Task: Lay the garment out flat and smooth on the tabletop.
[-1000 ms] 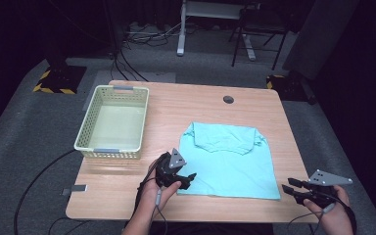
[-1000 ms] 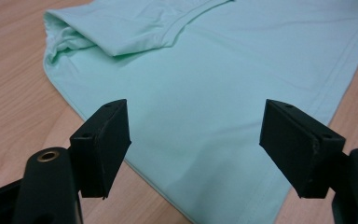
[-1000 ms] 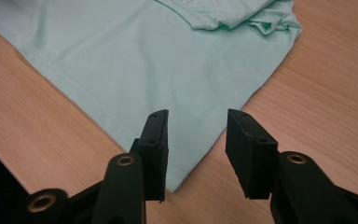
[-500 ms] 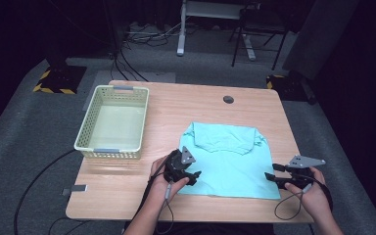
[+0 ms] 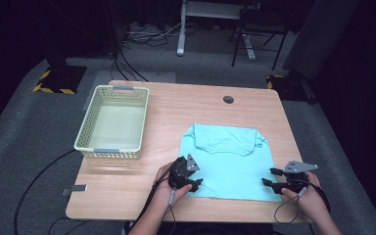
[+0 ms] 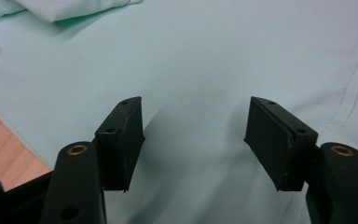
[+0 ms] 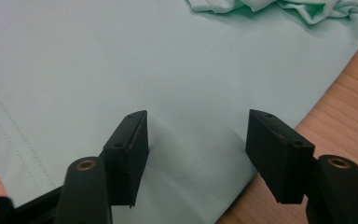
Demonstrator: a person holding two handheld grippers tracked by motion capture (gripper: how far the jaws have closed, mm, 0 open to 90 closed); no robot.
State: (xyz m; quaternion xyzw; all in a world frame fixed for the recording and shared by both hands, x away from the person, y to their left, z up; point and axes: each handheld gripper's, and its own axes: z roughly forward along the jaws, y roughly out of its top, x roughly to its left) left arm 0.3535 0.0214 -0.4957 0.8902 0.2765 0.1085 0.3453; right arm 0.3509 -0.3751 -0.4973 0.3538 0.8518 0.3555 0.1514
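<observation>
A cream plastic basket (image 5: 112, 122) sits at the upper left of the wooden worktop (image 5: 176, 105). The soft mint-green shirt (image 5: 227, 164) lies flat in the lower middle. The left claw (image 5: 188, 182) sits over its bottom left corner, jaws apart. The right claw (image 5: 270, 177) sits over the bottom right corner, jaws apart too. If one claw pinches only the top layer, the shirt may bunch up or slip free when lifted.

The table (image 5: 142, 196) is evenly lit from above while the surrounding room stays dark; close-up views look soft, with faint shadows on the cloth (image 6: 205, 60).
</observation>
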